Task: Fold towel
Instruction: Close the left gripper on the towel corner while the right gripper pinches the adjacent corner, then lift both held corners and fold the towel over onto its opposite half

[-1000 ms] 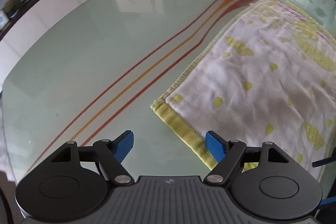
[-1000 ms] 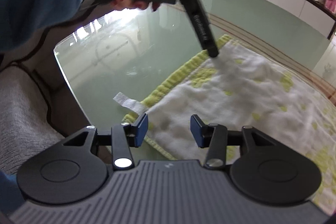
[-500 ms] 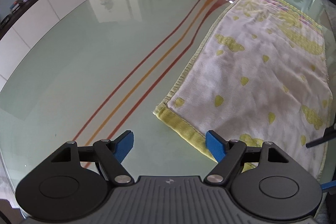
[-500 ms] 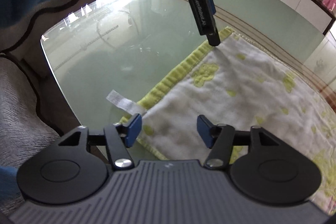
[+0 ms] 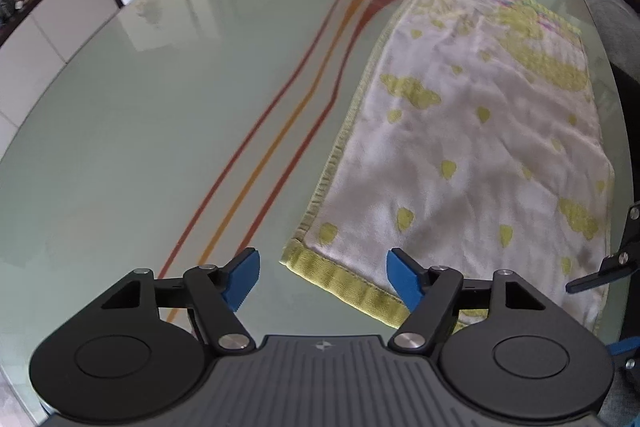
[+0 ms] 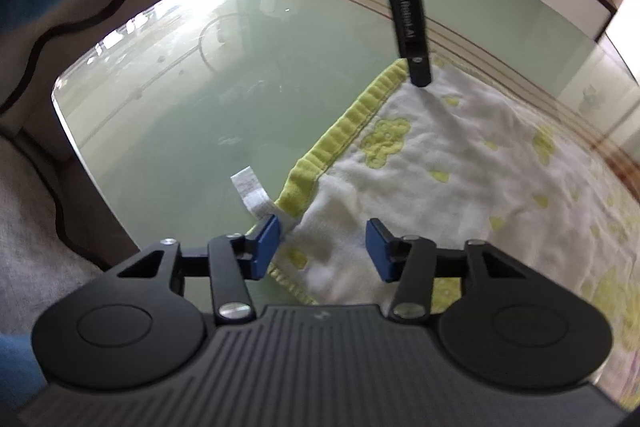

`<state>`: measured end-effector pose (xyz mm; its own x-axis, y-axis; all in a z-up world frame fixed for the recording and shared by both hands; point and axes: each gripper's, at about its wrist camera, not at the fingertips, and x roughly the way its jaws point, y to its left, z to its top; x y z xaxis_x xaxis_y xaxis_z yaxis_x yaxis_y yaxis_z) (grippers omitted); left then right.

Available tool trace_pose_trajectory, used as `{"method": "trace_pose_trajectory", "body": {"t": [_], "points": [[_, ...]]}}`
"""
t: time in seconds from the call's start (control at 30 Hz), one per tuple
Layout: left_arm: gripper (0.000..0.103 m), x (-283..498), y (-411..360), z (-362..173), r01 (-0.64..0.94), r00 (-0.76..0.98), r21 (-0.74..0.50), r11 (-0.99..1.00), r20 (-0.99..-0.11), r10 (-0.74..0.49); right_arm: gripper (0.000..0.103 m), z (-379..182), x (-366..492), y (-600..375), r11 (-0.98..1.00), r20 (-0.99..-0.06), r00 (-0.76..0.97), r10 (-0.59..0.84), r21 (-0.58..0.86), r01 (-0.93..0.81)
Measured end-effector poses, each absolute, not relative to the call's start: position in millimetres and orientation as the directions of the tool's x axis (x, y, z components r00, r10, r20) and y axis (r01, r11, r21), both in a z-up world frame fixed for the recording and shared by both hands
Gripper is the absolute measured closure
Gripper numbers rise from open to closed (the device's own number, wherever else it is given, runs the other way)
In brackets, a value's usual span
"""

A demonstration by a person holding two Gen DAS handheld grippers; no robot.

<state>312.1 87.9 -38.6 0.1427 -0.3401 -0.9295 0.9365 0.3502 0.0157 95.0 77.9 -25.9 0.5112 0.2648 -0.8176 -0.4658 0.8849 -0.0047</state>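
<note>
two grippers hang open over the near end of the towel (image 5: pixel 472 147), which lies flat along the right half of the glass counter (image 5: pixel 160 131). the left gripper (image 5: pixel 322 277) frames the lower-centre corner and the right gripper (image 6: pixel 322 247) the other. it looks light, soft and limp, so pinching the thick yellow hem (image 6: pixel 344 131) at each corner seems the best hold.
</note>
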Motion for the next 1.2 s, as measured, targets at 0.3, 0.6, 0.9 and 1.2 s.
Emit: {"method": "trace_pose_trajectory", "body": {"t": [0.3, 0.6, 0.9, 1.2], "points": [[0.039, 313.3, 85.2, -38.2, 0.959, 0.093, -0.013, 0.284, -0.93, -0.356, 0.094, -25.9, 100.9, 71.5, 0.935, -0.816, 0.525, 0.241, 0.052, -0.35], [0.073, 308.5, 81.4, -33.6, 0.969, 0.068, -0.023, 0.246, -0.932, -0.356, 0.099, -25.1, 101.7, 64.7, 0.95, -0.806, 0.539, 0.242, 0.084, -0.301], [0.085, 303.0, 72.0, -22.6, 0.972, 0.082, -0.003, 0.237, -0.934, -0.349, 0.099, -12.0, 91.2, 58.8, 0.955, -0.782, 0.571, 0.25, 0.102, -0.278], [0.085, 302.3, 52.3, -3.6, 0.971, 0.094, 0.007, 0.24, -0.931, -0.351, 0.099, -3.6, 85.2, 38.3, 0.962, -0.763, 0.596, 0.249, 0.123, -0.244]]}}
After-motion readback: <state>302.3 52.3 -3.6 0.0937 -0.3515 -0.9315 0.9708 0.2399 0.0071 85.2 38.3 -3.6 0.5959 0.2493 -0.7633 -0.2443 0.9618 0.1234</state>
